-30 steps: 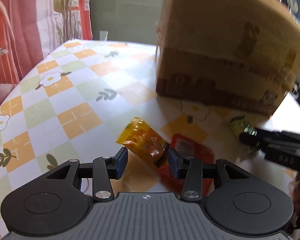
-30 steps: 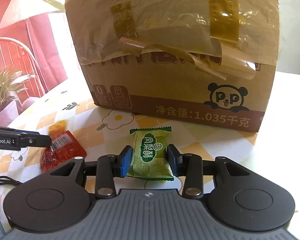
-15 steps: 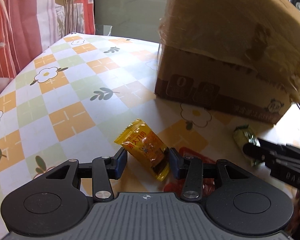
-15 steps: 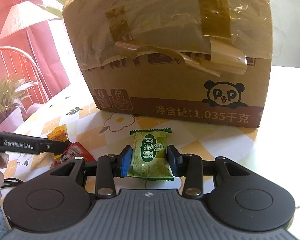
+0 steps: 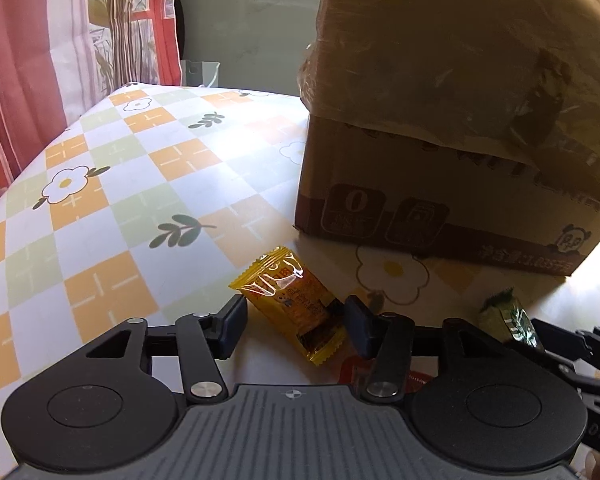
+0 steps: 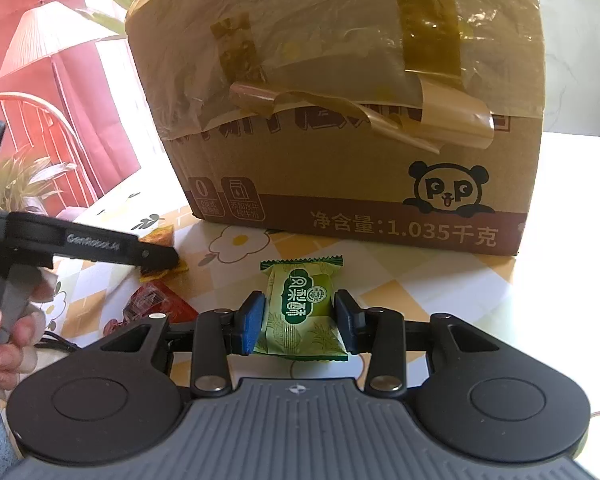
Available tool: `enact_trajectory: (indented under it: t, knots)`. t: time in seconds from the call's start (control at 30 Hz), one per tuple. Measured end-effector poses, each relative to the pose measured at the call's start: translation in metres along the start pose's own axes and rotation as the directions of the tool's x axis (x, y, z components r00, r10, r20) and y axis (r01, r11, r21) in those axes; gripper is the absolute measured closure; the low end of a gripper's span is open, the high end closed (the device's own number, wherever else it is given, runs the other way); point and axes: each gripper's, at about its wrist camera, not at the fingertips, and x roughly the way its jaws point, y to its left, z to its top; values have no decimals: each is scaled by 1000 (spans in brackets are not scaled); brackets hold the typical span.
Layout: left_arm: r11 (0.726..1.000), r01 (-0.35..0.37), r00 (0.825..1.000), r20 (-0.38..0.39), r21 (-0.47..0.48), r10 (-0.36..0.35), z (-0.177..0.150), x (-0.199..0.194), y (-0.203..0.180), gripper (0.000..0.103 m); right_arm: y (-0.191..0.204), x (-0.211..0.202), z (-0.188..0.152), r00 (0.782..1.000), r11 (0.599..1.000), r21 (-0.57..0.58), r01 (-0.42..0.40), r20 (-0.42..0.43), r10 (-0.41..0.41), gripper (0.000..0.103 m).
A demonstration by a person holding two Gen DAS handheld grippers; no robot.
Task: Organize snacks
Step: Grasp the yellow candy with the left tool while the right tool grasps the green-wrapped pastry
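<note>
A yellow snack packet (image 5: 288,300) lies on the checked tablecloth between the fingers of my left gripper (image 5: 296,320). The jaws are opening and a gap shows on each side of the packet. Just behind the right finger peeks a red snack packet (image 5: 352,372). In the right wrist view my right gripper (image 6: 300,320) is shut on a green snack packet (image 6: 300,304), whose far end rests near the table. The left gripper (image 6: 156,256) reaches in from the left there, over the yellow packet (image 6: 162,236), with the red packet (image 6: 156,304) nearer to me.
A big taped cardboard box (image 6: 340,100) with a panda logo stands right behind the snacks. The flowered tablecloth (image 5: 120,200) stretches away to the left. A hand (image 6: 8,344) holds the left gripper's handle. Red curtains hang beyond the table.
My left gripper has carried the yellow packet forward toward the box, off the red packet, and its jaws have widened. The right gripper and green packet have stayed put.
</note>
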Motion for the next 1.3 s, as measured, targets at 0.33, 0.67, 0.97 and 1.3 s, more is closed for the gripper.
enact_trajectory:
  t: [0.33, 0.67, 0.97, 1.3]
  knots:
    - [999, -43, 999, -13, -24, 43, 10, 8, 1, 28, 0, 1, 0, 1000, 1000, 1, -1, 0, 1, 62]
    - [980, -180, 983, -62, -87, 175, 14, 3, 19, 28, -1, 2, 0, 1000, 1000, 2, -6, -1, 6, 62]
    - [965, -137, 990, -63, -222, 126, 6, -16, 50, 25, -1, 2, 0, 1000, 1000, 7, -12, 0, 12, 62]
    - [988, -97, 995, 2, -117, 98, 8, -8, 31, 49, -1, 3, 0, 1000, 1000, 5, -12, -1, 12, 62]
